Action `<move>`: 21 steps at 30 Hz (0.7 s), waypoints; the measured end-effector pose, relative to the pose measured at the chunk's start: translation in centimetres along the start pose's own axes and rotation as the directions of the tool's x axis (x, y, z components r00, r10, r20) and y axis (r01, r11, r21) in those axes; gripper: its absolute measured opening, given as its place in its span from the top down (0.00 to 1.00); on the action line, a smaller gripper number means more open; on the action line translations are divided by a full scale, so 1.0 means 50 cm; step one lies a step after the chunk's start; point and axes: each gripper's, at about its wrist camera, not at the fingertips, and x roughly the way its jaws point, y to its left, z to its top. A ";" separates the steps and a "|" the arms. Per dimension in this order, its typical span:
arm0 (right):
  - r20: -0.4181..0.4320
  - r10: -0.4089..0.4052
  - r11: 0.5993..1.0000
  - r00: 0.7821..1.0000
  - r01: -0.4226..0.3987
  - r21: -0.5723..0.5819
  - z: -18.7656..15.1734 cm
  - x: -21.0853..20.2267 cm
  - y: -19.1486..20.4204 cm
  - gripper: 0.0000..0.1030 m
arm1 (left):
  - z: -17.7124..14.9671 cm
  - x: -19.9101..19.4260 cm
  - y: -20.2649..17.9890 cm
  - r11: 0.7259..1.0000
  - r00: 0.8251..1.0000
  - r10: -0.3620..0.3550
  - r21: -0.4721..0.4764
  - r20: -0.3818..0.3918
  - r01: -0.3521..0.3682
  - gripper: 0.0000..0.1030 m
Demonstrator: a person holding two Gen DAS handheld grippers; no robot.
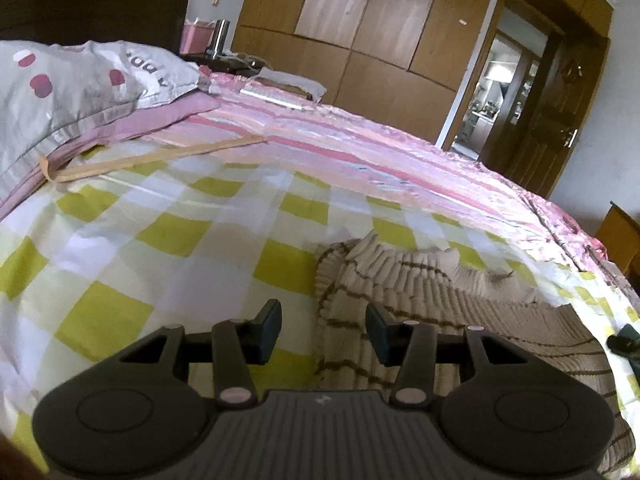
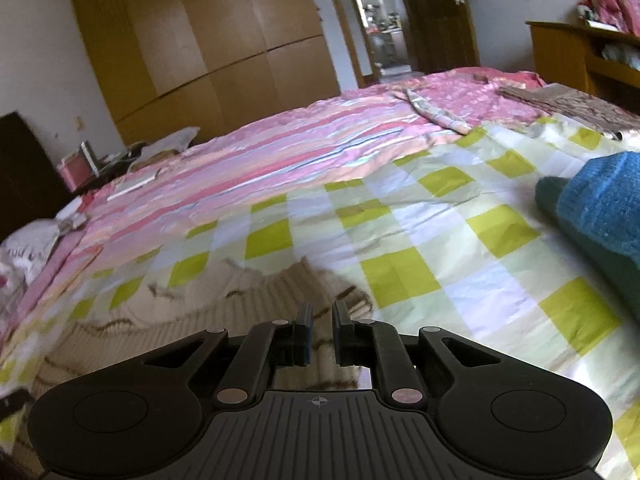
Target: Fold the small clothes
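Ribbed beige sweater [image 1: 420, 320] spread on checked sheet [image 1: 160, 240], long axis running between both tools. Left gripper [image 1: 324, 330] apart, straddling near left edge; right gripper [image 2: 320, 326] narrowly apart, empty, above right edge.

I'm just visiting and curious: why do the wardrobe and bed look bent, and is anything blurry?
Left wrist view: the fisheye lens bows the wardrobe and darkens the corners; the beige striped sweater looks slightly soft. Right wrist view: same bending; the sweater and teal knit garment are smeared, and the doorway is overexposed.
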 end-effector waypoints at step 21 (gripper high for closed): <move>-0.063 0.053 0.998 0.997 -0.050 0.050 -0.088 -0.047 -0.054 0.87 | -0.033 0.018 -0.059 0.981 0.994 0.105 0.167 -0.029 -0.099 0.49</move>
